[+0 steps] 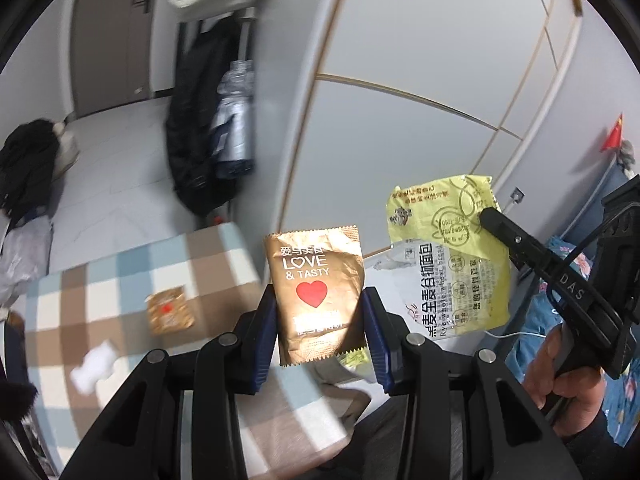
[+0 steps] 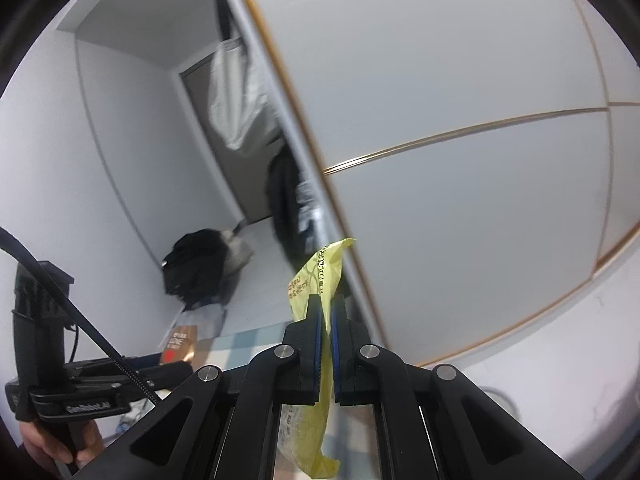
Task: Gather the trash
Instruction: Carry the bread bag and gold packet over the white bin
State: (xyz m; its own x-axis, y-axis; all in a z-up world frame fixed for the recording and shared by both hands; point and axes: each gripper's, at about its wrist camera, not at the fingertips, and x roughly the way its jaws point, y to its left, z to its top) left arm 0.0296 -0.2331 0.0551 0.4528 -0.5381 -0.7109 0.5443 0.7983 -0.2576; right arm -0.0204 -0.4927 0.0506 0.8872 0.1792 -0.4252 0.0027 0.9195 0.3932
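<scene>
Gold wrapper (image 1: 318, 292) between left jaws, yellow wrapper (image 2: 320, 280) between right.

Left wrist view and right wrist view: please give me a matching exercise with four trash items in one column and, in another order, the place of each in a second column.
Items:
1. gold LOVE & TASTY packet
2. yellow bread wrapper
3. second gold packet
4. white crumpled paper

Places:
A. pinched in the right claw
B. lying on the checked cloth, near its edge
C. between the fingers of the left claw
D. lying flat on the checked cloth, further in

Pairs: 1-C, 2-A, 3-D, 4-B
</scene>
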